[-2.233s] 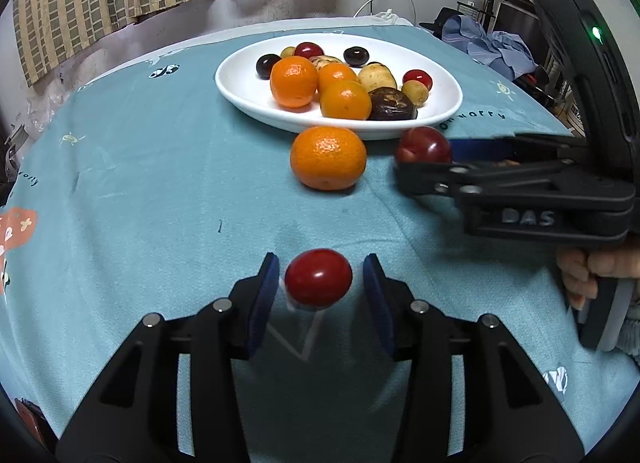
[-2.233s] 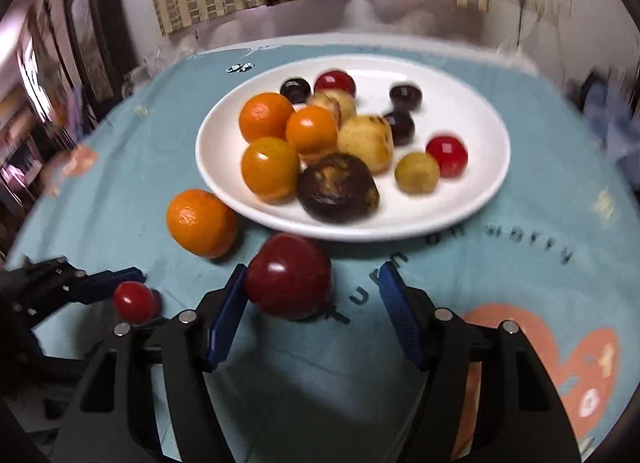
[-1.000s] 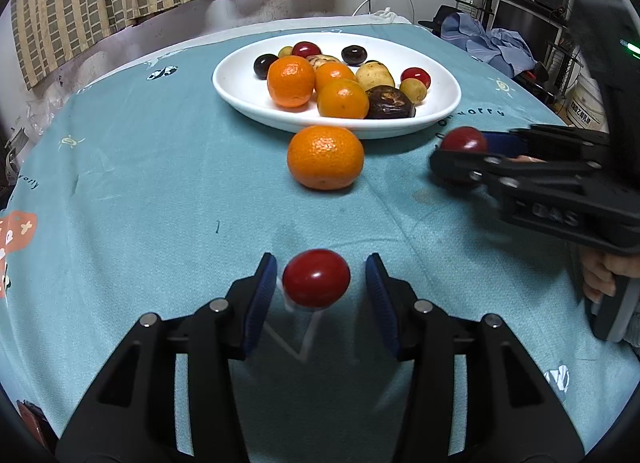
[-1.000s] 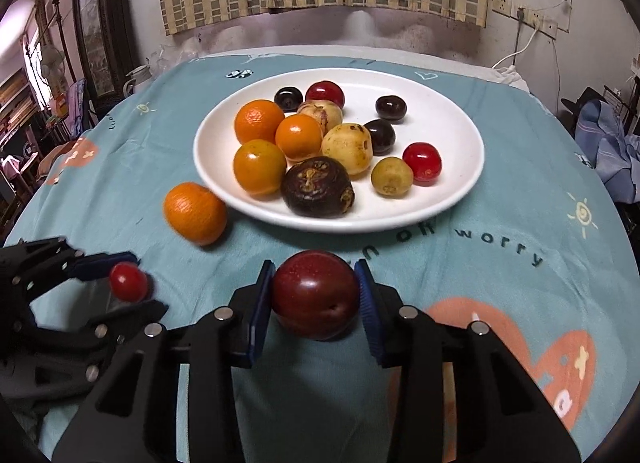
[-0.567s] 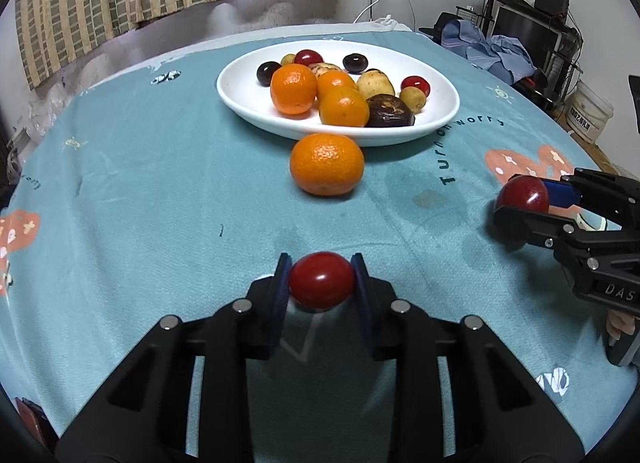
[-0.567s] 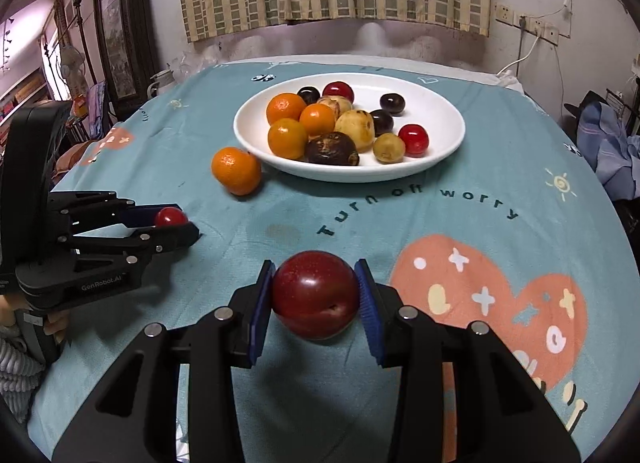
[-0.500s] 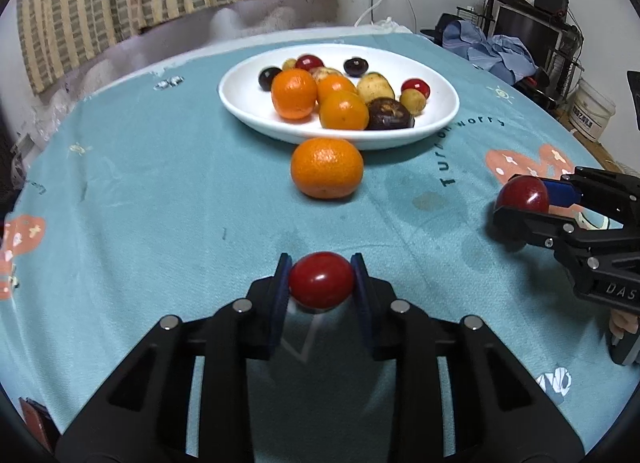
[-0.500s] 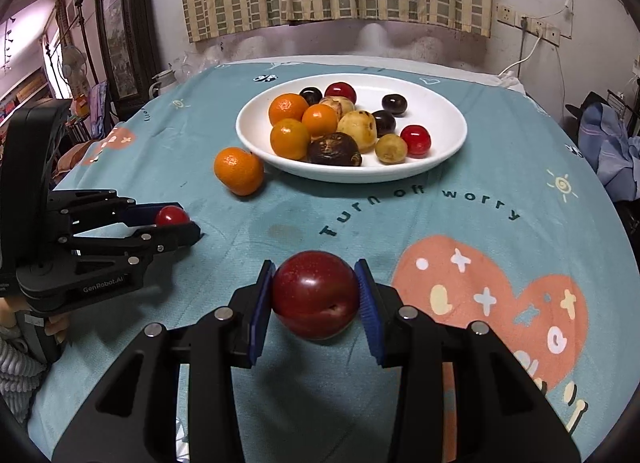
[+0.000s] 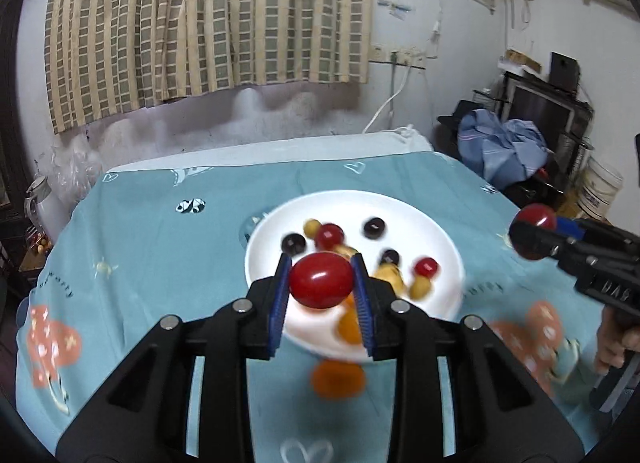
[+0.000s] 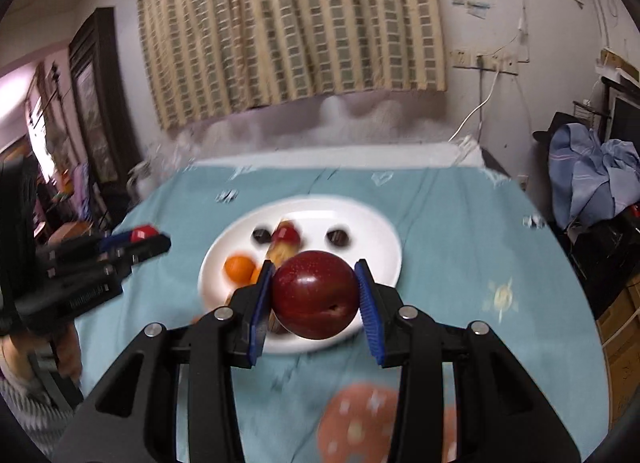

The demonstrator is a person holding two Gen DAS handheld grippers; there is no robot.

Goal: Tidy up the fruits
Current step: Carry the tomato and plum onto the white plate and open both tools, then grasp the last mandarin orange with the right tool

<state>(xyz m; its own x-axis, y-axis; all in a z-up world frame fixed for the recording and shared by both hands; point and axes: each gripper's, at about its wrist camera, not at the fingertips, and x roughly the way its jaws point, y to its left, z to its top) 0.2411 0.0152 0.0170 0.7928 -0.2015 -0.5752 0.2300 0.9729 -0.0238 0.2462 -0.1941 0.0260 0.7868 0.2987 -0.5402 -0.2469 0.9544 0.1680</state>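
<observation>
Blue pads of the left gripper point(image 9: 321, 284) clamp a small red tomato point(image 9: 321, 280), lifted clear of the cloth; the jaws closed onto it within the last second. Behind the tomato, toward twelve o'clock, lies the white plate point(image 9: 420, 223), blurred, carrying dark round fruits point(image 9: 374, 227), a red fruit point(image 9: 329, 236), a second red fruit point(image 9: 426, 266) and yellow pieces point(image 9: 420, 287). At six o'clock from the tomato, just off the plate's near rim, a loose orange point(image 9: 338, 380) rests on the teal tablecloth point(image 9: 160, 263), partly masked by the gripper's black arms.

At three o'clock in the left wrist view, the right gripper point(image 9: 534, 237) appears side-on, a hand point(image 9: 616, 343) beneath it. In its own view the right gripper point(image 10: 314, 295) is clenched on a dark red plum point(image 10: 314, 295), which hides the plate's near centre; an orange point(image 10: 239, 267) shows on the plate point(image 10: 380, 235) at nine o'clock from the plum. The left gripper point(image 10: 144, 237) stands farther out at nine o'clock.

Checked curtains point(image 9: 200, 23) hang at twelve o'clock; blue clothing point(image 9: 500, 147) is heaped at two o'clock.
</observation>
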